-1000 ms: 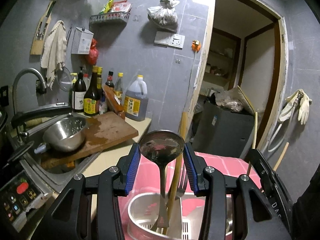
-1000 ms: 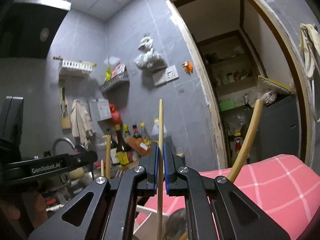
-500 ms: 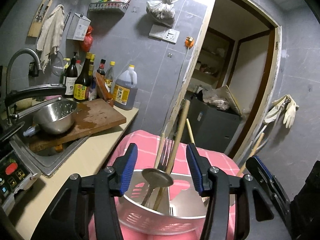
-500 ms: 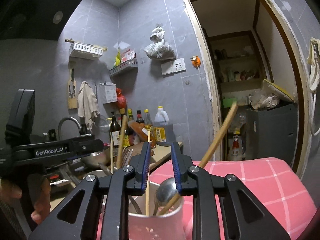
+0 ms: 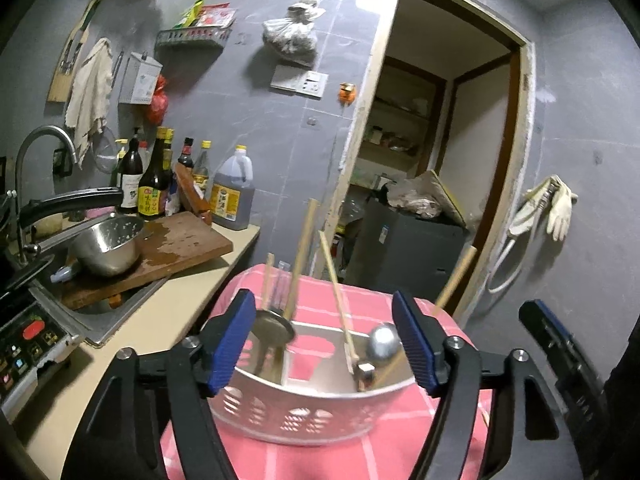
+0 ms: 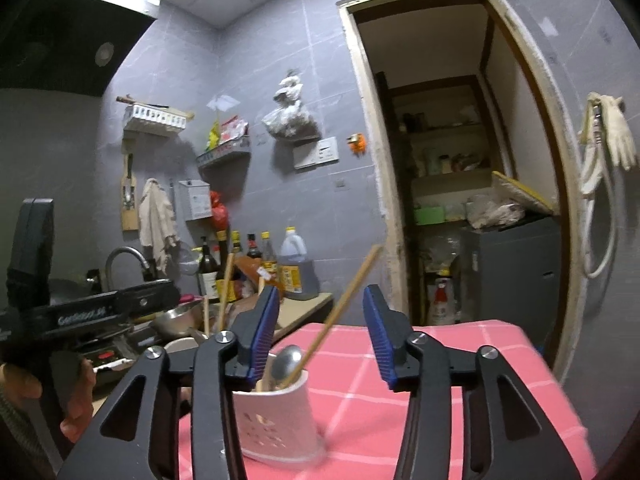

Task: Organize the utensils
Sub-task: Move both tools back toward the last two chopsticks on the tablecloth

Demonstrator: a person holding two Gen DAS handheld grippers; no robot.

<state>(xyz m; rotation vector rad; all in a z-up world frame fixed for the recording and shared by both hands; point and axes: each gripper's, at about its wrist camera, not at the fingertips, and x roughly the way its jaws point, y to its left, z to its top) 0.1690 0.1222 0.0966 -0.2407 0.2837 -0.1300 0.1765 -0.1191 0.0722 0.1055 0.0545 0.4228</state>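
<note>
A white perforated utensil holder (image 5: 304, 408) stands on the pink checked cloth (image 5: 360, 460). It holds a metal ladle (image 5: 272, 330), a metal spoon (image 5: 384, 346), a wooden-handled utensil (image 5: 302, 252) and chopsticks (image 5: 336, 296). My left gripper (image 5: 324, 340) is open and empty, its jaws wide apart just before the holder. In the right wrist view the holder (image 6: 276, 420) sits low left, with the spoon (image 6: 286, 362) and a long wooden stick (image 6: 348, 316) leaning out. My right gripper (image 6: 320, 334) is open and empty above it.
A counter at left carries a wooden cutting board (image 5: 176, 248), a steel bowl (image 5: 108, 244), a sink with tap (image 5: 44, 148) and several sauce bottles (image 5: 152, 184). A doorway (image 5: 432, 168) opens behind the table. The other gripper's body (image 6: 80, 312) is at left.
Both grippers opened wide and drew back from the holder. The chopstick the right gripper held one second ago now stands in the holder. The ladle sank into the holder.
</note>
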